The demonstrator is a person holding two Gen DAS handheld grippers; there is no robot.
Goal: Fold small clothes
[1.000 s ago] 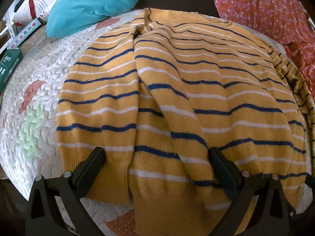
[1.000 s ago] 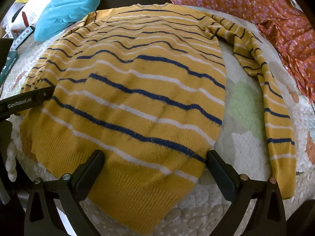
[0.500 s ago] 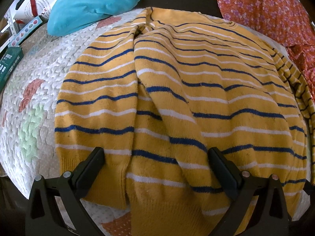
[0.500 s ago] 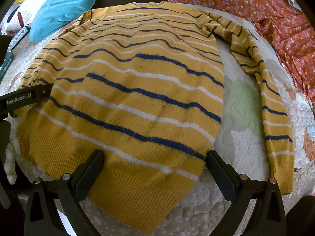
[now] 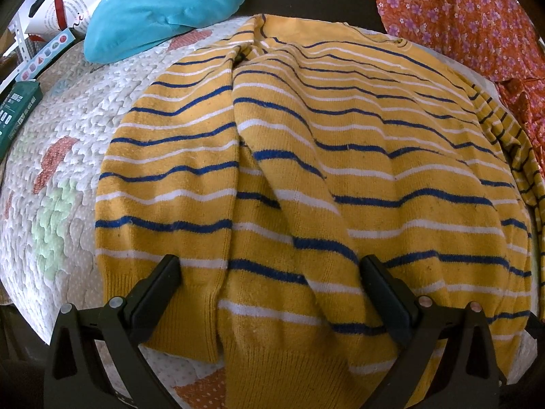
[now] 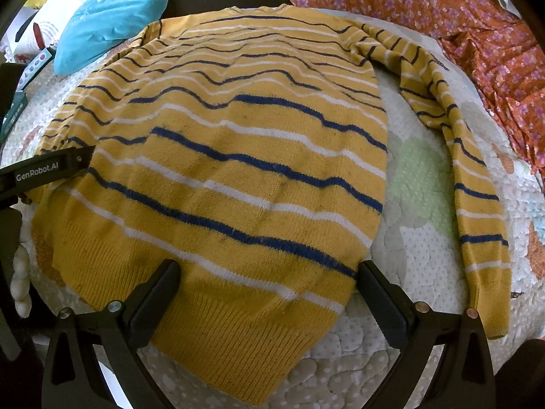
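Left gripper (image 5: 270, 283): held low over the hem, fingers spread wide, nothing gripped.
Right gripper (image 6: 269, 284): likewise spread wide, empty, above the hem.
Striped sweater (image 6: 238, 156): laid flat on the quilt (image 6: 422, 191); one sleeve folded across, the other extended.
Blue cushion (image 5: 160, 6): seen beyond.

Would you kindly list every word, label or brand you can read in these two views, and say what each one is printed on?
"GenRobot.AI": white lettering on the left gripper, seen at the left edge of the right wrist view.
Green box: small white print, too small to read.
White bag: grey and red print, too blurred to read.
Striped sweater: no text.
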